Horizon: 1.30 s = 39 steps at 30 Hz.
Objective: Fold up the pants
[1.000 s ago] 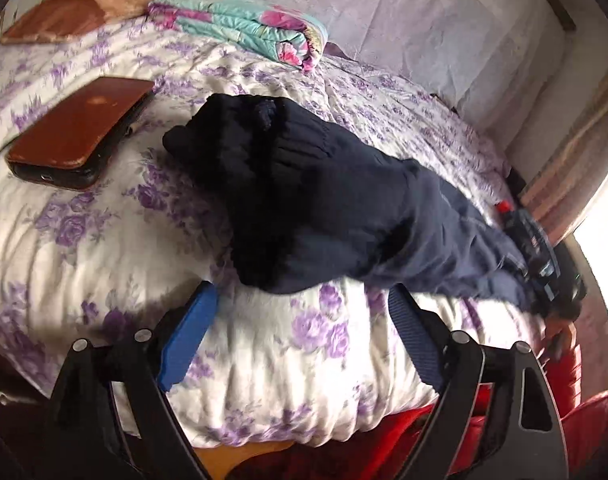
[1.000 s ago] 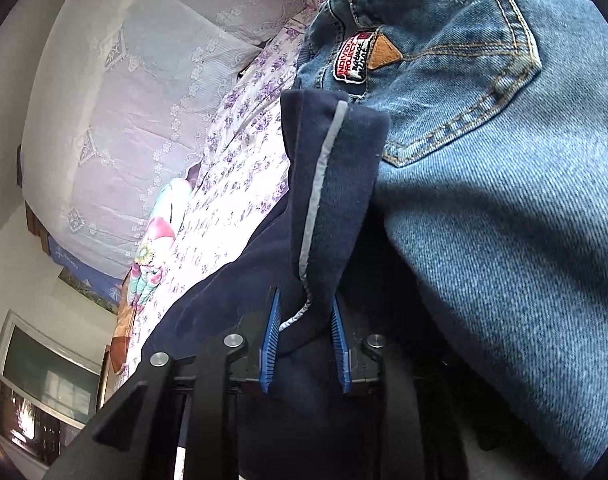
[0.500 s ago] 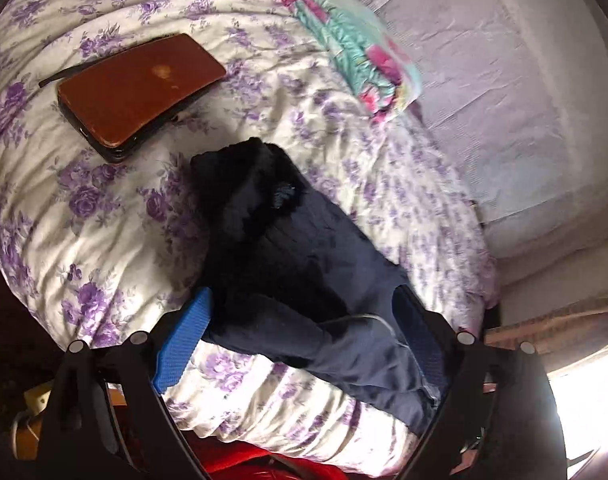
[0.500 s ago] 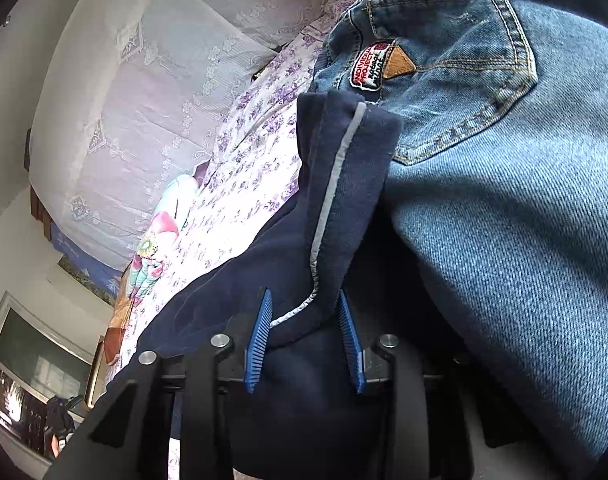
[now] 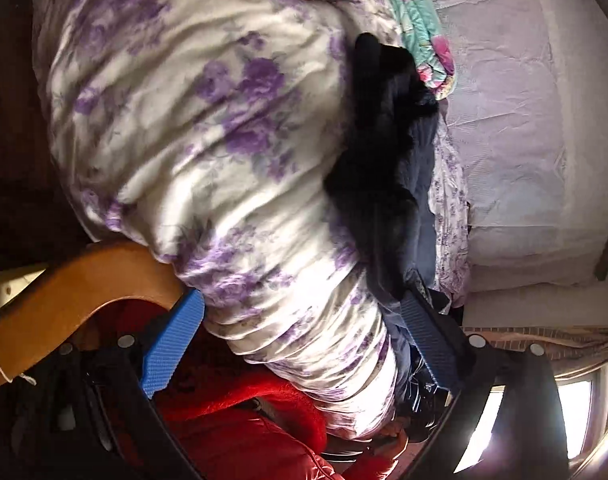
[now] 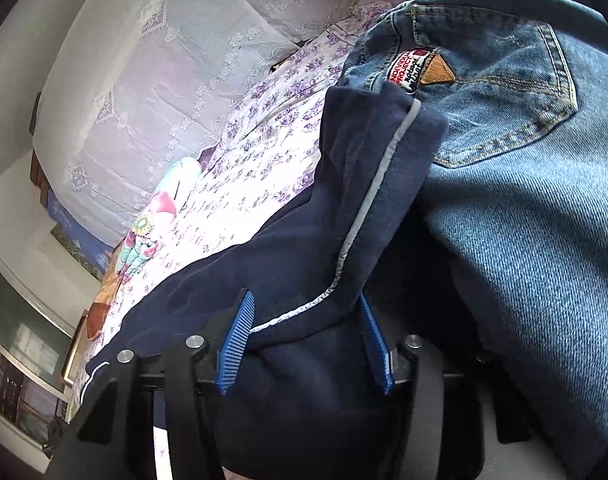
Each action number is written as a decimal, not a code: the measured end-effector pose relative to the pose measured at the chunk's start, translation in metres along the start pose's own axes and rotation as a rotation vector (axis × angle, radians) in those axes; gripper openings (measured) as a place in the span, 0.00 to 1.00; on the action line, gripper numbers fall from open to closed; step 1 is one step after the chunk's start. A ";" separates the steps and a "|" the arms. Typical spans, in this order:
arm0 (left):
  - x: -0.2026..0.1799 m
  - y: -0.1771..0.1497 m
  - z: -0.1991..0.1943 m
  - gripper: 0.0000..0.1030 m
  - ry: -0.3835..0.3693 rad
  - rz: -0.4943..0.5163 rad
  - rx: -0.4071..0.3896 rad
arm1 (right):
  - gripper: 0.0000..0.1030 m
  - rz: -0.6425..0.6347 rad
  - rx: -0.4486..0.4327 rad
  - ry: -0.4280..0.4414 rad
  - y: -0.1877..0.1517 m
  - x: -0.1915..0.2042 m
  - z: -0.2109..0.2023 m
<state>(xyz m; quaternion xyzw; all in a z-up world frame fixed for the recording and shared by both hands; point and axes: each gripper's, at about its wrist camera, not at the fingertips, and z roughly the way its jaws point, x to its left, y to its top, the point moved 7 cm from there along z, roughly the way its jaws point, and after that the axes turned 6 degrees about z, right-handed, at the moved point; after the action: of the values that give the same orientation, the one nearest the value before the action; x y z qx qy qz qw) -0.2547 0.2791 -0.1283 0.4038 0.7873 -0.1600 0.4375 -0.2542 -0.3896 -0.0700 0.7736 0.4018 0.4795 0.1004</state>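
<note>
My right gripper [image 6: 306,340] has its jaws opening around a fold of the navy pants [image 6: 324,240]; the cloth with its grey piping sits between the blue pads, no longer pinched. Blue jeans [image 6: 524,200] lie just right of those jaws. My left gripper [image 5: 299,356] has its jaws spread wide and opening, nothing clamped (the floral bedcover [image 5: 207,128] bulges between them), and the pants stretch away beyond its right jaw.
</note>
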 end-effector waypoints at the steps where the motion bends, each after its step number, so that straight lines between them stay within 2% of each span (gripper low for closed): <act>1: -0.011 0.002 -0.001 0.93 0.001 0.047 -0.019 | 0.52 0.007 -0.001 0.004 0.000 -0.001 -0.001; 3: -0.036 0.005 -0.004 0.93 -0.003 0.147 -0.054 | 0.51 0.023 -0.007 0.007 0.000 -0.002 -0.005; 6: -0.062 0.015 -0.001 0.93 0.009 0.223 -0.071 | 0.51 0.045 -0.014 0.006 0.001 -0.004 -0.011; 8: -0.064 0.020 0.012 0.93 0.028 0.226 -0.038 | 0.52 0.089 -0.011 0.016 0.001 -0.008 -0.018; 10: -0.059 0.023 0.036 0.92 0.012 0.190 0.019 | 0.52 0.148 -0.007 0.041 0.001 -0.011 -0.028; 11: -0.059 0.025 0.038 0.91 -0.001 0.197 0.003 | 0.52 0.175 -0.005 0.048 0.001 -0.013 -0.034; 12: -0.063 0.027 0.035 0.85 0.005 0.240 -0.019 | 0.52 0.199 -0.006 0.051 0.000 -0.016 -0.040; 13: -0.067 0.028 0.034 0.60 0.011 0.280 -0.027 | 0.52 0.224 -0.007 0.054 0.000 -0.019 -0.046; 14: -0.067 0.028 0.034 0.43 0.023 0.314 -0.033 | 0.52 0.253 -0.005 0.069 -0.001 -0.022 -0.050; 15: -0.063 0.029 0.036 0.42 0.019 0.320 -0.026 | 0.52 0.283 0.000 0.091 -0.002 -0.024 -0.053; 18: -0.048 0.031 0.042 0.28 -0.032 0.262 0.013 | 0.52 0.306 0.011 0.097 -0.003 -0.023 -0.052; 23: -0.049 0.028 0.040 0.23 -0.086 0.263 0.001 | 0.51 0.288 -0.002 -0.009 0.013 -0.021 -0.029; 26: -0.059 0.030 0.035 0.22 -0.110 0.288 -0.016 | 0.45 0.291 0.040 -0.032 0.019 -0.023 -0.004; 28: -0.070 0.033 0.031 0.18 -0.130 0.316 -0.037 | 0.18 0.286 0.049 -0.030 0.021 -0.025 0.005; 29: -0.076 0.037 0.028 0.15 -0.140 0.331 -0.050 | 0.07 0.296 0.039 -0.015 0.022 -0.025 0.004; 31: -0.093 0.045 0.016 0.14 -0.176 0.351 -0.077 | 0.07 0.295 -0.017 0.088 0.030 -0.010 -0.018; 35: -0.136 0.062 -0.012 0.14 -0.236 0.414 -0.165 | 0.05 0.188 -0.170 0.288 0.050 0.042 -0.103; 37: -0.163 0.071 -0.028 0.14 -0.295 0.444 -0.217 | 0.05 0.112 -0.240 0.320 0.055 0.065 -0.139; 39: -0.181 0.079 -0.041 0.14 -0.364 0.447 -0.270 | 0.05 0.072 -0.281 0.332 0.058 0.076 -0.156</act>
<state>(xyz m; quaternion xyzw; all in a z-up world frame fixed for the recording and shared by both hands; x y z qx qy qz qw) -0.1639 0.2629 0.0513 0.4699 0.6020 -0.0235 0.6451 -0.3354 -0.4095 0.0928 0.6765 0.3141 0.6548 0.1223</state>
